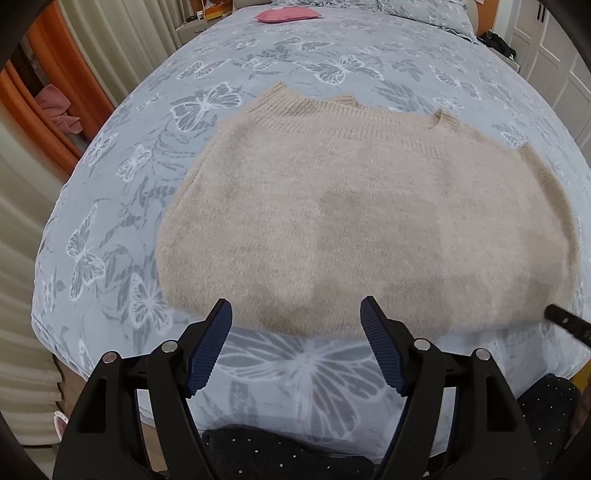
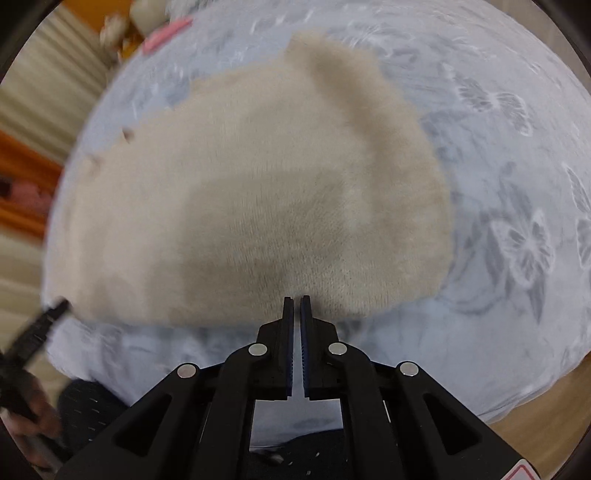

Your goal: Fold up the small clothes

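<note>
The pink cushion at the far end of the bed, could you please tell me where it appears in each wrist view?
Left wrist view: the pink cushion lies at the top edge, slightly left of centre, beyond the beige sweater.
Right wrist view: it is a blurred pink streak at upper left, beyond the sweater.
Shared landmark: the beige sweater spread on the butterfly bedspread.
</note>
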A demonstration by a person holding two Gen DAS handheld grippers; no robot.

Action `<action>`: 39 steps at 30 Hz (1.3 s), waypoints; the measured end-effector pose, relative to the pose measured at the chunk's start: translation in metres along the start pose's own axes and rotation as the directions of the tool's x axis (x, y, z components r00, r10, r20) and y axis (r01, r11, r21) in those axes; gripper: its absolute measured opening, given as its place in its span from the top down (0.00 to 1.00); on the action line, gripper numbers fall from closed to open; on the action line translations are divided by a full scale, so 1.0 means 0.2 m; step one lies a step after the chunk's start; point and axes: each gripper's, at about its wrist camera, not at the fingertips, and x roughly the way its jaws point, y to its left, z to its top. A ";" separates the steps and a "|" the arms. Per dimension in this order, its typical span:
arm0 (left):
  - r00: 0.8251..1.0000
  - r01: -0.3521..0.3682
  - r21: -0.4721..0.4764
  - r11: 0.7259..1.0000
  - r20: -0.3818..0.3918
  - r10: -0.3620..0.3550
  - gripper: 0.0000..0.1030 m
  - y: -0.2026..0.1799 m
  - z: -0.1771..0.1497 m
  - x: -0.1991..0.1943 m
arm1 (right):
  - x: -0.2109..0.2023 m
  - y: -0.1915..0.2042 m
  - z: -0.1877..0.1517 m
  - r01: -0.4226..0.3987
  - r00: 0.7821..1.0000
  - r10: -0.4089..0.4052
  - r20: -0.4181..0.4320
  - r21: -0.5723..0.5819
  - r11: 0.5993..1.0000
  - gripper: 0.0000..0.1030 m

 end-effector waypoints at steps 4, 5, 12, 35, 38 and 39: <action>1.000 -0.001 -0.031 1.000 0.006 0.001 0.32 0.04 -0.01 -0.02 | -0.11 -0.07 0.00 0.048 0.996 -0.048 0.080 0.003 0.999 0.89; 1.000 0.006 -0.056 0.998 0.014 -0.006 0.30 0.07 -0.01 -0.03 | -0.13 -0.12 0.01 0.064 0.993 -0.067 0.092 0.028 0.998 0.78; 0.997 0.073 -0.355 0.932 -0.011 -0.082 0.17 0.44 0.03 0.07 | -0.07 -0.33 0.05 -0.022 0.998 0.012 0.067 0.163 0.986 0.48; 0.934 0.273 -0.500 0.822 -0.065 -0.351 0.82 0.46 -0.08 0.14 | -0.02 -0.43 0.07 -0.101 0.995 0.104 -0.005 0.166 0.981 0.86; 0.953 0.205 -0.477 0.855 -0.102 -0.286 0.76 0.40 -0.15 0.16 | -0.11 -0.45 0.00 -0.104 0.994 0.094 0.061 0.197 0.975 0.76; 0.961 0.193 -0.455 0.869 -0.091 -0.261 0.76 0.40 -0.15 0.11 | -0.18 -0.43 0.00 -0.068 0.993 0.049 0.103 0.185 0.980 0.76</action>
